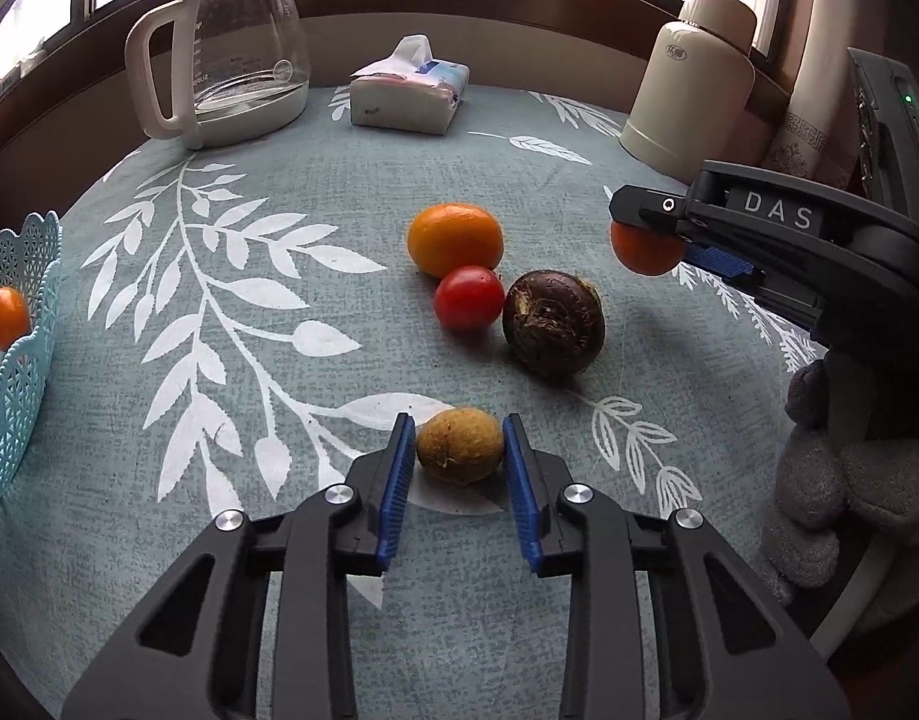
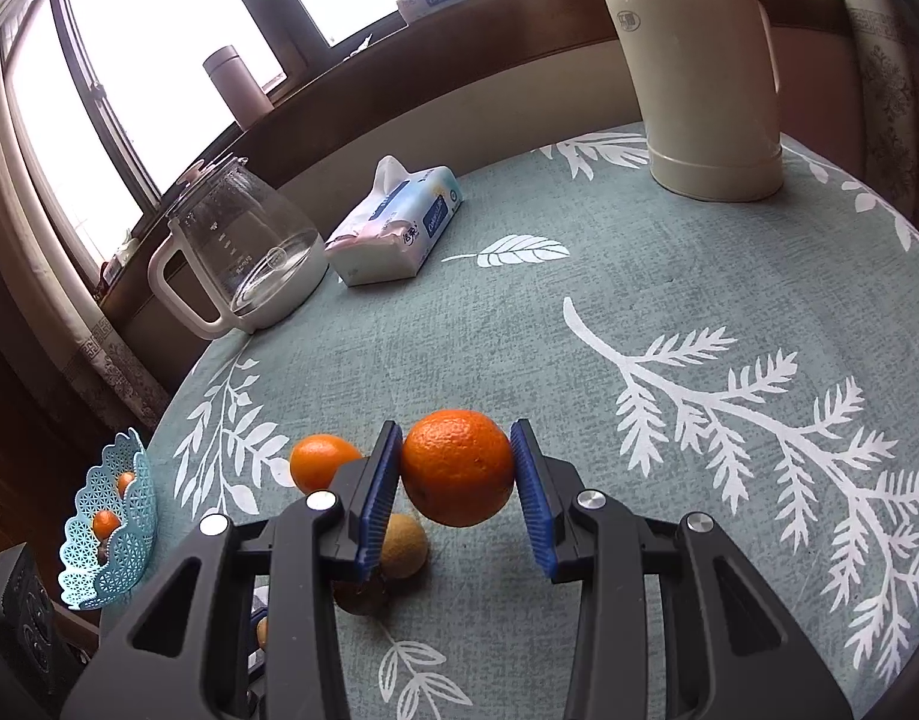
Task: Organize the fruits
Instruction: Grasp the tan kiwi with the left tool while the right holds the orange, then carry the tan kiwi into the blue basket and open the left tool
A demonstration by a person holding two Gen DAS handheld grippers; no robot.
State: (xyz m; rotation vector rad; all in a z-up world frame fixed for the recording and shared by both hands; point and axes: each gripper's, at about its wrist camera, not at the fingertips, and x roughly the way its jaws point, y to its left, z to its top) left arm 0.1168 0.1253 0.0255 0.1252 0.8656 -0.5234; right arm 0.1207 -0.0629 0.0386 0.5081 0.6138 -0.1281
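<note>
The bench point(image 1: 279, 192), round and covered in a grey-green cloth with white leaf prints, carries a cream flask point(image 2: 699, 78) at its far right edge, a glass kettle point(image 1: 231, 48) with a white handle at its far left edge, and a tissue pack point(image 1: 408, 93) between them near the far edge. A blue lattice basket point(image 1: 15, 360) stands at the left edge with a small orange fruit point(image 1: 6, 317) inside. Near the middle lie a mandarin point(image 1: 455, 239), a dark brown round fruit point(image 1: 552, 324) and a red tomato point(image 1: 468, 298), the three touching in a cluster; the mandarin's long axis runs left to right. The right gripper point(image 2: 456, 468) holds an orange point(image 2: 458, 468) clamped between its blue pads, lifted above the bench over its right side. The left gripper point(image 1: 459, 450) is narrowly spread around a yellow-brown fruit point(image 1: 459, 446) resting near the bench's near edge, its pads just beside the fruit on each side; contact cannot be told.
</note>
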